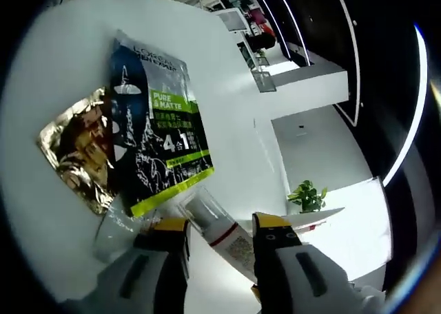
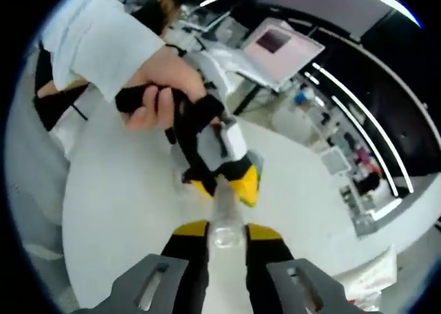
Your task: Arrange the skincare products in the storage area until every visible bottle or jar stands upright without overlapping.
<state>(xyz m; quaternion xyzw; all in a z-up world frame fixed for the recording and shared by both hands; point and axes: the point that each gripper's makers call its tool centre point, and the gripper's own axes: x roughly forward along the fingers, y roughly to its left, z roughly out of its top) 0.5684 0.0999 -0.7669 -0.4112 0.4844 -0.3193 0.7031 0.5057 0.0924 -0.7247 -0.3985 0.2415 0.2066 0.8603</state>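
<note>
Dark blue-and-lime sachet (image 1: 160,135), gold pouch (image 1: 79,152), seemingly clear tube (image 1: 222,229).

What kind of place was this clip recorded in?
Probably an office or showroom-style lab, not a home: a round white table holding skincare sachets, a laptop on a desk behind, cluttered workstations, and curved strip lights along dark walls.

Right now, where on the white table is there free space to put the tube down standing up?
The white table is bare beyond the dark sachet and on its far side toward the table's edge. It is crowded near the left tongs, where the tube, the dark sachet and the gold sachet lie close together. Both tongs, left and right, grip the tube.
</note>
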